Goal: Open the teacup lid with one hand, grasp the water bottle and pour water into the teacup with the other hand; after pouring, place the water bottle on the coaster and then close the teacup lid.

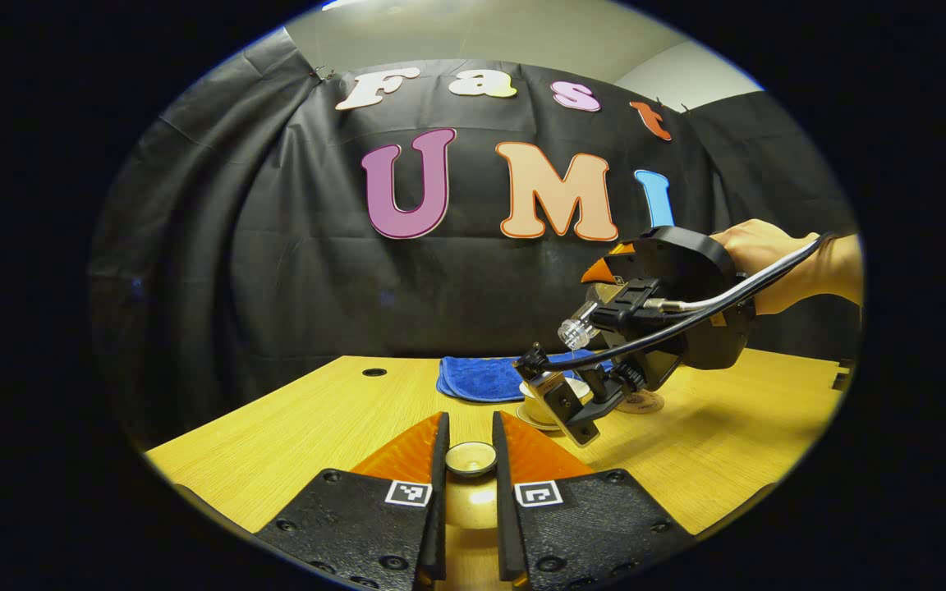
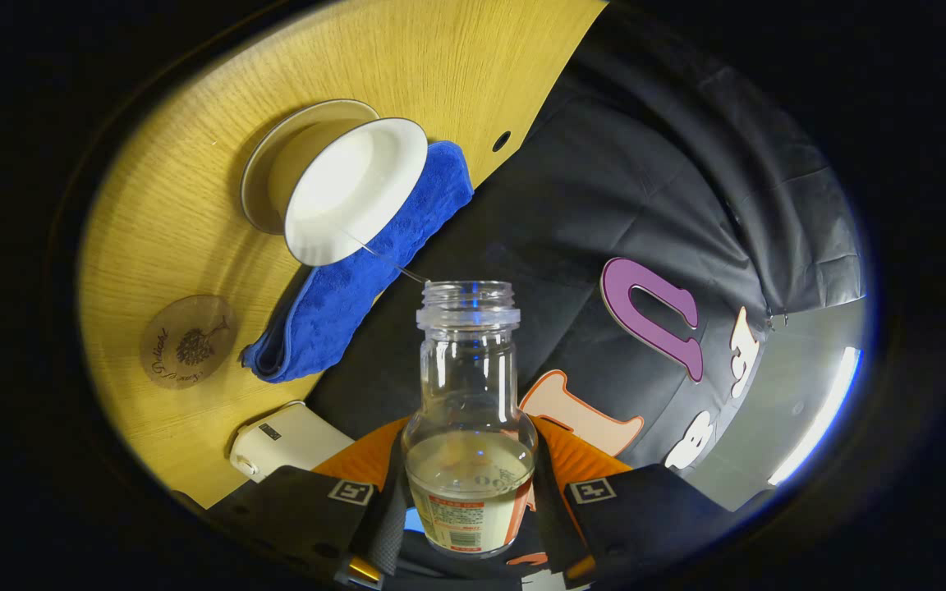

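Left gripper (image 1: 470,460): fingers close together, clamped on the teacup lid (image 1: 470,457), held above the wooden table (image 1: 300,427).
Right gripper (image 2: 469,501): closed around the water bottle (image 2: 468,427), tilted, mouth toward the teacup (image 2: 350,190).
Water: a thin stream seems to run from the mouth into the cup.
Teacup: open, on its saucer (image 2: 264,176), touching the blue cloth (image 2: 358,287).
Coaster (image 2: 187,341): bare, near the cloth.
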Demonstrator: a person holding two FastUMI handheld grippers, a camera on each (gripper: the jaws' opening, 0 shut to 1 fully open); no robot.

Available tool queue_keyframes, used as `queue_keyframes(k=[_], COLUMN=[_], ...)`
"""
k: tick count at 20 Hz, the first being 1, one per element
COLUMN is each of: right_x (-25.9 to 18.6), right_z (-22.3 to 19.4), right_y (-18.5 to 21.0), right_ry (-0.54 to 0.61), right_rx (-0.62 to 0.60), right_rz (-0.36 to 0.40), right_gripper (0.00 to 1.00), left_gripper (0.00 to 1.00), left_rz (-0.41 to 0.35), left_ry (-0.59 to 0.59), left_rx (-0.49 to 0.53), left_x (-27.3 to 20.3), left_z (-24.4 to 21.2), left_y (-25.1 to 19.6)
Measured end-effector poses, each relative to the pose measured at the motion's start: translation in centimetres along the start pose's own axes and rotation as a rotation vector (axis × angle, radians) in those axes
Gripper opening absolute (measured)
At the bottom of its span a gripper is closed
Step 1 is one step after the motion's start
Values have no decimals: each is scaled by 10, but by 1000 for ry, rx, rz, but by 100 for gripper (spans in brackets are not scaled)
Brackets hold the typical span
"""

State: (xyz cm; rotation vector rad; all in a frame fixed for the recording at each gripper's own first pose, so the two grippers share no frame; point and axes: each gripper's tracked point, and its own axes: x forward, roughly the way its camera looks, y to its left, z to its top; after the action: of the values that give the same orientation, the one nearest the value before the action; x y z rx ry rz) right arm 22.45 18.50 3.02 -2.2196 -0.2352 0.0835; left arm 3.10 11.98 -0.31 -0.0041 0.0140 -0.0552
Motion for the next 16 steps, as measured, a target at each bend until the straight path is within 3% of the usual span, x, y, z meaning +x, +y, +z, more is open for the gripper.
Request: queue_keyframes(k=[3, 6, 11, 12, 16], right_x=[-1, -5, -7, -7, -6], right_z=[2, 8, 20, 23, 27], right_y=[2, 7, 23, 26, 37], right_ry=[-2, -15, -24, -24, -11], right_rx=[28, 154, 470, 533, 926], right_rz=[8, 46, 163, 184, 266], right_gripper=[71, 71, 72, 69, 74], left_gripper=[22, 22, 22, 22, 22], left_rz=[0, 0, 18, 18, 19], left_ry=[-1, -2, -4, -2, -4], left_rx=[0, 2, 4, 4, 5], left_x=[1, 2, 1, 1, 1], left_z=[0, 1, 1, 1, 1], left_y=[0, 0, 3, 3, 3])
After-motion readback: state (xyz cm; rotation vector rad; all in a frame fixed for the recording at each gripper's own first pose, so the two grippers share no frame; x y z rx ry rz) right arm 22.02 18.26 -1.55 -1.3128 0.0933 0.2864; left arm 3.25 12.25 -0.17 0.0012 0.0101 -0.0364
